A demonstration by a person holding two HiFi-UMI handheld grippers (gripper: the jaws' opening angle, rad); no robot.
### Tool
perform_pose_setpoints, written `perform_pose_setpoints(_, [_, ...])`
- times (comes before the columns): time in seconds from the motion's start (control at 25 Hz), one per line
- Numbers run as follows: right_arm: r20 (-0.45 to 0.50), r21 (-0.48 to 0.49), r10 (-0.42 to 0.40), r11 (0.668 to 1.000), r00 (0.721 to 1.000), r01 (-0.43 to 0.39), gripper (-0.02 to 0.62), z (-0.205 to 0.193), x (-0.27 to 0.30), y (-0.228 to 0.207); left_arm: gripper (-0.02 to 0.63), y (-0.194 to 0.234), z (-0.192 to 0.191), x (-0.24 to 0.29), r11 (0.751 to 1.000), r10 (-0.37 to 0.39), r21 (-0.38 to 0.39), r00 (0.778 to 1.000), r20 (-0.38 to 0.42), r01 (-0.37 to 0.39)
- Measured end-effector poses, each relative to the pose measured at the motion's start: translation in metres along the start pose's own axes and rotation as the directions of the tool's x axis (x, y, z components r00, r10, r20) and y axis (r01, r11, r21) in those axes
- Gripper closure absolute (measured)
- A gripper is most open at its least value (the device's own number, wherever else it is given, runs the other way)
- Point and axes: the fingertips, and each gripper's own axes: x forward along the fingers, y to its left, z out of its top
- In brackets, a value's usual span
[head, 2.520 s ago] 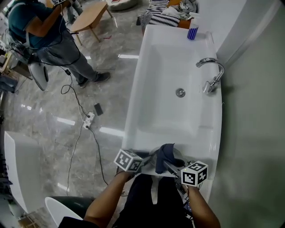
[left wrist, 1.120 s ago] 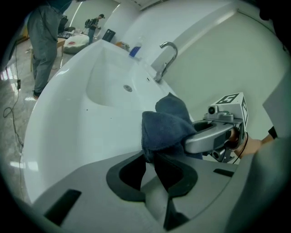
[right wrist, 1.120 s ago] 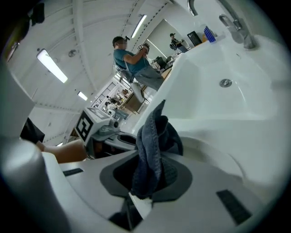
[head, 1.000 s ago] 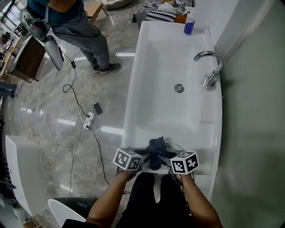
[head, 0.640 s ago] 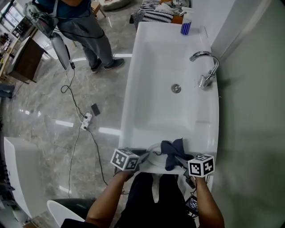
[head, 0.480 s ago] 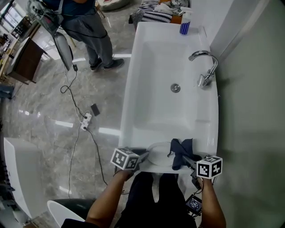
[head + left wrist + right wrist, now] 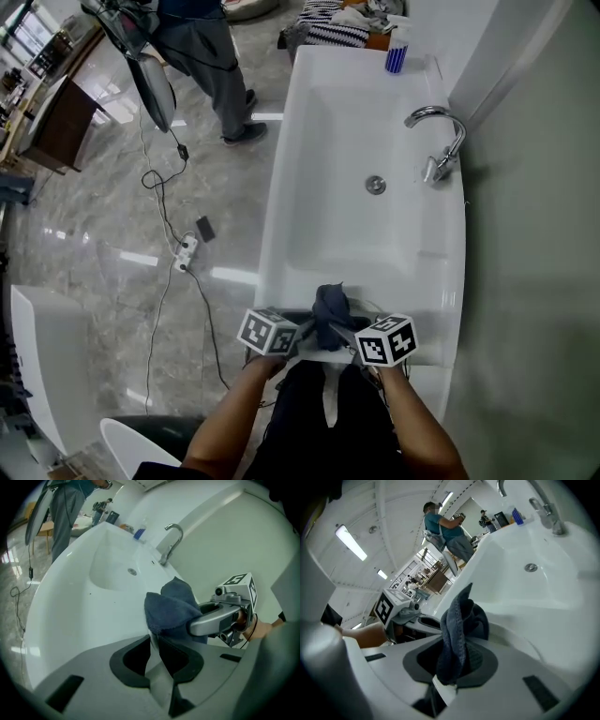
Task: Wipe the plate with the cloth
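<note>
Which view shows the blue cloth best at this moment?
The right gripper view: the cloth fills the centre, pinched in the right gripper's jaws. The left gripper view shows it bunched over the plate edge; the head view, only a small dark bundle.

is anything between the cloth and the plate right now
Nothing visible. The cloth, held in the right gripper, lies directly against the plate, whose rim the left gripper grips.

Most of the plate (image 7: 513, 639) is hidden from us — the cloth (image 7: 459, 620) bunches over its near side, and in the head view we can barely make it out. The bystander (image 7: 211, 47) is cut off by the top edge — the bottle (image 7: 397, 56) label is too small to read.
</note>
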Motion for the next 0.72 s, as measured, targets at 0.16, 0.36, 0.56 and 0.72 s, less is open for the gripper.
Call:
perform_pose_setpoints(0.16, [-0.053, 0.008, -0.046, 0.999, 0.998, 0.047, 0.538, -0.01, 0.001, -0.018, 0.552, 0.003, -0.002, 0.0, 1.0, 0.01, -0.002, 1.0, -0.003, -0.01])
perform_pose_setpoints(0.36, [-0.049, 0.061, -0.124, 0.99, 0.991, 0.127, 0.538, -0.022, -0.043, -0.054, 0.552, 0.001, 0.001, 0.003, 1.0, -0.014, -0.006, 1.0, 0.025, 0.014])
perform_pose_setpoints(0.56, [-0.013, 0.116, -0.207, 0.972, 0.978, 0.207, 0.538, -0.037, -0.098, -0.079, 0.552, 0.003, -0.001, 0.001, 1.0, 0.011, -0.007, 1.0, 0.002, -0.011])
perform_pose_setpoints(0.72, [0.07, 0.125, -0.193, 0.975, 0.979, 0.183, 0.538, -0.029, -0.119, -0.069, 0.552, 0.001, 0.002, 0.002, 1.0, 0.003, -0.007, 1.0, 0.006, -0.003])
